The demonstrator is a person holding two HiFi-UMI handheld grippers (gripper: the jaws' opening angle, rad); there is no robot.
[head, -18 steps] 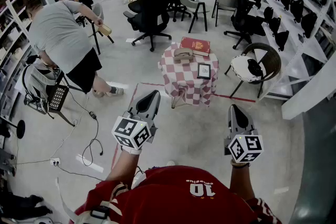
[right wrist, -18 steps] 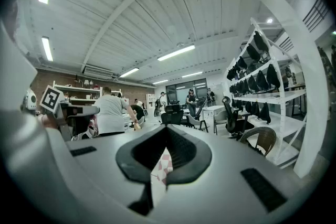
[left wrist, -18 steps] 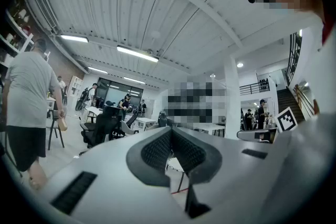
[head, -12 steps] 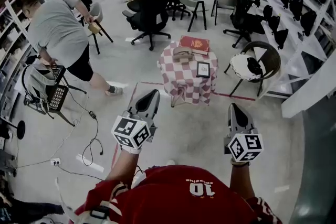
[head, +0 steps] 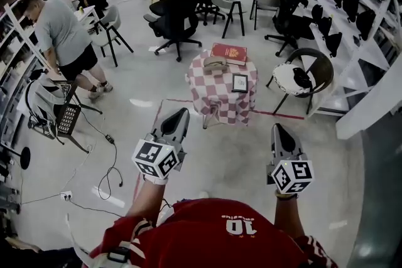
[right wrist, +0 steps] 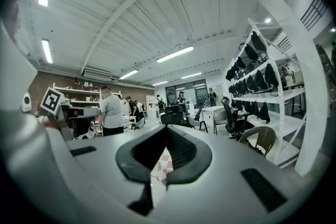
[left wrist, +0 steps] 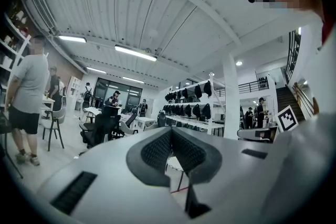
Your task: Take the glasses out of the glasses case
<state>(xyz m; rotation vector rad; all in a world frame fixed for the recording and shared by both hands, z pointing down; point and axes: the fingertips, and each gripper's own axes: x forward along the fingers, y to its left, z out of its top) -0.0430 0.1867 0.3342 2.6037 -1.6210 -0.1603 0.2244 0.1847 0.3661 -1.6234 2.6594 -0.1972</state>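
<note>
Grey left tool (head: 181,112), right tool (head: 277,128), held forward side by side, jaws together

Red book (head: 230,54) at far edge of checkered worktop (head: 217,97), dark-framed tablet (head: 240,83) near its right side. Round chair (head: 306,80) to right, black office chair (head: 179,19) beyond. Person in grey shirt (head: 59,31) far left.

The head view looks steeply down from above the person's shoulders onto the left claw (head: 181,113) and right claw (head: 277,128), with the checked counter (head: 223,88) well ahead. Each gripper view sits close behind its own claw, facing forward and upward. The right one shares that counter with the head view.
</note>
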